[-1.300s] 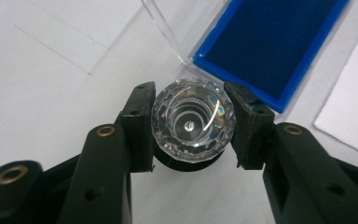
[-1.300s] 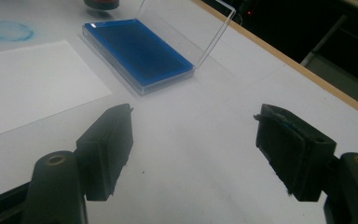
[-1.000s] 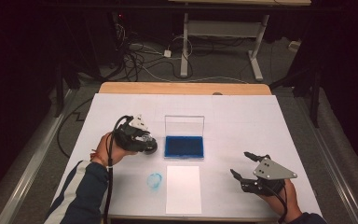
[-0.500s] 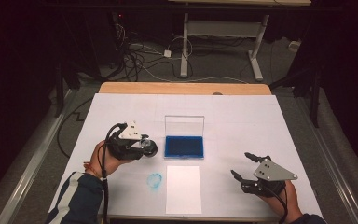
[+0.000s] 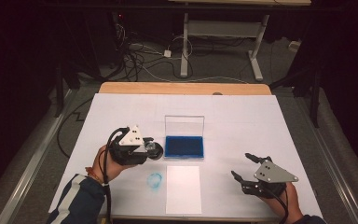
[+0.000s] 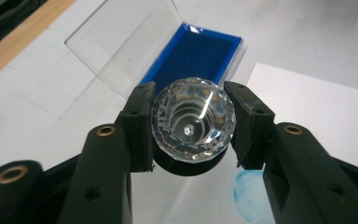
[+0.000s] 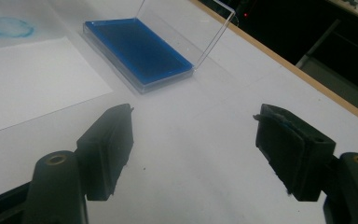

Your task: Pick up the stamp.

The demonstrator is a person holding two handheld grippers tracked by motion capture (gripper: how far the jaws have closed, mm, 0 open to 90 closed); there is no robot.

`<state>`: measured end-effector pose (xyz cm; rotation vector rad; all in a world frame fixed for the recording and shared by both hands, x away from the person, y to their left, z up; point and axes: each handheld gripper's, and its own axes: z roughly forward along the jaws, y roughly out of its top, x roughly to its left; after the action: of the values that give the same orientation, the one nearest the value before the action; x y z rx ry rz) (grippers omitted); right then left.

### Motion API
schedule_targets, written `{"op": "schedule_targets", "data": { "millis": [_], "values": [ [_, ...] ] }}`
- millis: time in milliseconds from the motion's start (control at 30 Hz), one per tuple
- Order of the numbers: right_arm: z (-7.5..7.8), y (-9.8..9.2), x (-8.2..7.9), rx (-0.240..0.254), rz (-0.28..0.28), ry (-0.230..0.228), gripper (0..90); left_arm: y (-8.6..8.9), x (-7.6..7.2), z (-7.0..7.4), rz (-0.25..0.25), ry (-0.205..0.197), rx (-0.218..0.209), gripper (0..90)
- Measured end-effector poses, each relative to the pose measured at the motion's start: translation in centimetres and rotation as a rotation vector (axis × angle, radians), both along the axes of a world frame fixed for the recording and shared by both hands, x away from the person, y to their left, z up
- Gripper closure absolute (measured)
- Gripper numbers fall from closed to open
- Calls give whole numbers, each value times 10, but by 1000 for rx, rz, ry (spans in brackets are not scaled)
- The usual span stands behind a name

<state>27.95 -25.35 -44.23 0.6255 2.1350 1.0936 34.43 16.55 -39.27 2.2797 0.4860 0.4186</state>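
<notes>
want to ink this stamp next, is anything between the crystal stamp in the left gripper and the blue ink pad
Nothing visible blocks it. The left gripper holds the crystal stamp just beside the blue ink pad; its clear lid stands open at the far edge, and the white paper lies nearer the person.

Bright, evenly lit tabletop (image 5: pixel 242 116) against dark surroundings; soft, slightly grainy pictures

The bottom of the round clear glass stamp (image 6: pixel 193 119) is hidden behind its shiny cut top, so I can't see if it has ink. In the high view it's too small to make out. The pale blue ring-shaped ink mark (image 6: pixel 254 200) runs off the picture's bottom edge.
</notes>
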Motion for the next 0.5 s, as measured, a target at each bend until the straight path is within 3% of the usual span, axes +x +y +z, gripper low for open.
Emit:
{"op": "schedule_targets", "data": {
  "millis": [500],
  "values": [
    [-1,2,0,-6,8,6,275,-13,-14,6,-72,-22,-35,546]
  ]
}}
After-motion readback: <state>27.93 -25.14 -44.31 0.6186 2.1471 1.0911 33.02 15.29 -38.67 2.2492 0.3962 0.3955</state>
